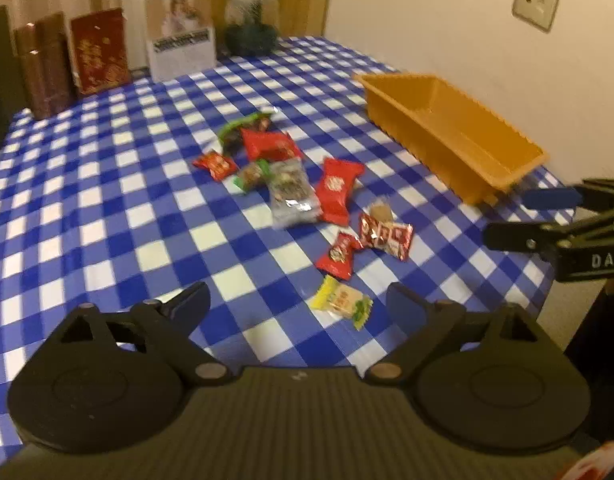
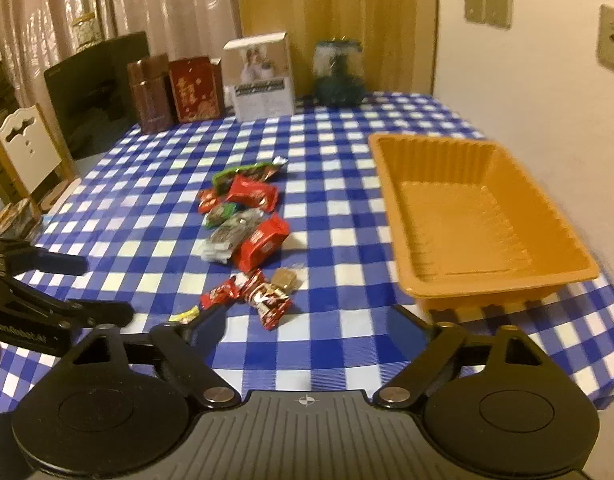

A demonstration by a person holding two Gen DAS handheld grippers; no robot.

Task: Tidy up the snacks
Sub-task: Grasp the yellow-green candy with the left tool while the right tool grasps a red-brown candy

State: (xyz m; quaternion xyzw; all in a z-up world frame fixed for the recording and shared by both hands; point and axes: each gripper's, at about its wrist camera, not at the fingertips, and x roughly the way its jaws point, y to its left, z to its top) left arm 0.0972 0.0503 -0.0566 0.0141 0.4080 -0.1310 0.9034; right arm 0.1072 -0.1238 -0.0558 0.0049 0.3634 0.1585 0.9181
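Right wrist view shows the orange tray's (image 2: 483, 216) ribbed floor, long axis toward 12 o'clock; left wrist view hides it. Both tools, left (image 1: 297, 306) and right (image 2: 307, 326), spread, pinching nothing above the snacks (image 1: 291, 196).

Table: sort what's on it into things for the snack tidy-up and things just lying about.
For the job:
- snacks, loose in the middle of the cloth
- orange tray, empty
- left claw and right claw, both open, holding nothing

Lying about:
- brown tin
- red box
- white box
- jar
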